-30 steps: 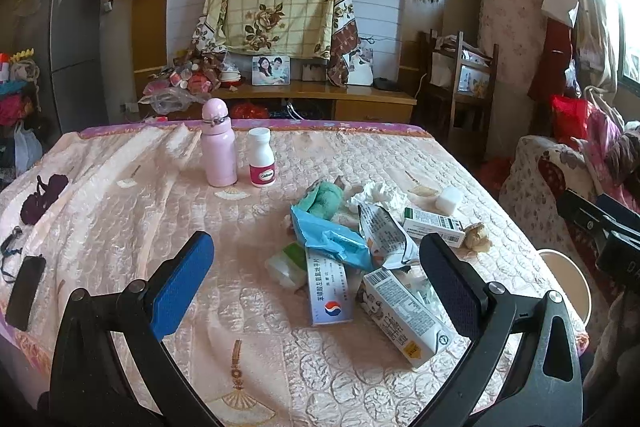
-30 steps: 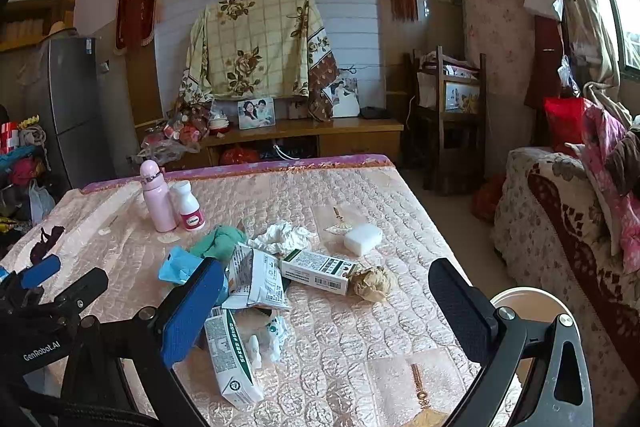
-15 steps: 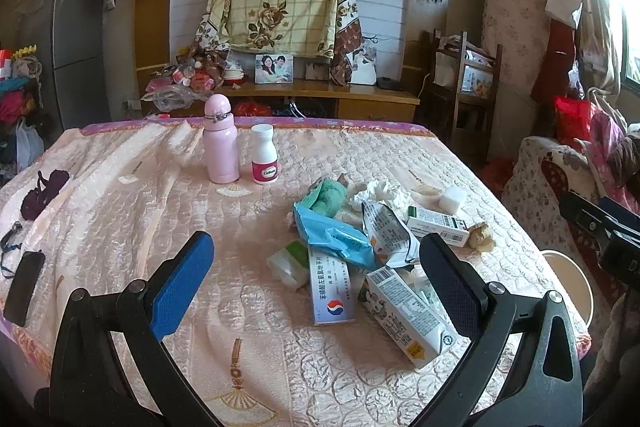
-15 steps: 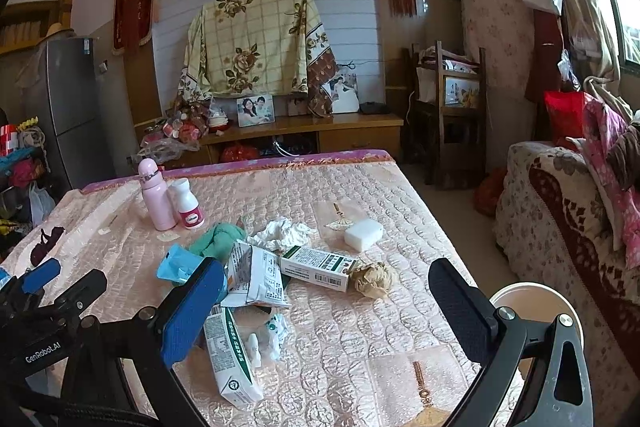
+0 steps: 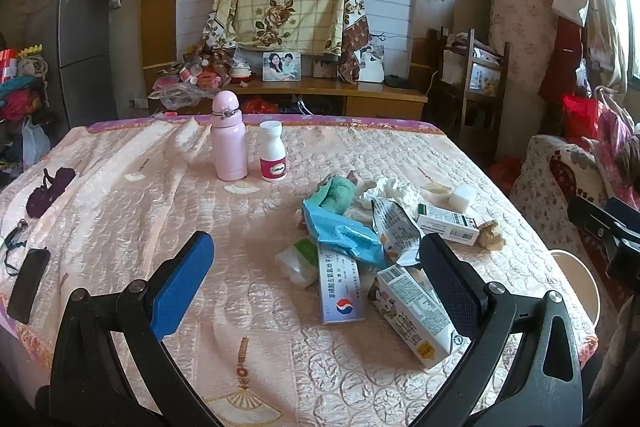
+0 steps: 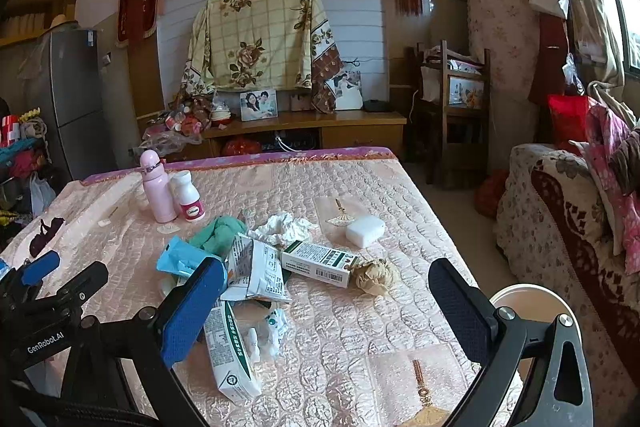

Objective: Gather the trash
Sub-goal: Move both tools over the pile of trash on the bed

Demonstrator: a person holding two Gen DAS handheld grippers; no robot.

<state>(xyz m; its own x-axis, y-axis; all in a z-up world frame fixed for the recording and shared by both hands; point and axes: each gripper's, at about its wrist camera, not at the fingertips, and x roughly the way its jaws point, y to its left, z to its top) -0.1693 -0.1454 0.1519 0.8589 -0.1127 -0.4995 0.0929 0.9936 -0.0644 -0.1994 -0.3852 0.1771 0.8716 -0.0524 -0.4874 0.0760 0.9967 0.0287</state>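
We're at the start: left hand-held gripper (image 5: 316, 281) and right hand-held gripper (image 6: 326, 301) both hover spread wide and empty, while the trash pile (image 6: 276, 259) lies uncollected mid-right on the worktop (image 5: 120, 195), bin (image 6: 532, 301) waiting off its near-right edge.

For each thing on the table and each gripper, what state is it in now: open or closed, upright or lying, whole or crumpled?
left gripper: open, empty
right gripper: open, empty
pink bottle: upright, capped
white pill bottle: upright, capped
milk carton: lying on its side
torn white packet: opened, crumpled
green-and-white box: lying flat
white tissue: crumpled
brown paper ball: crumpled
blue bag: crumpled
bin: open, beside the table
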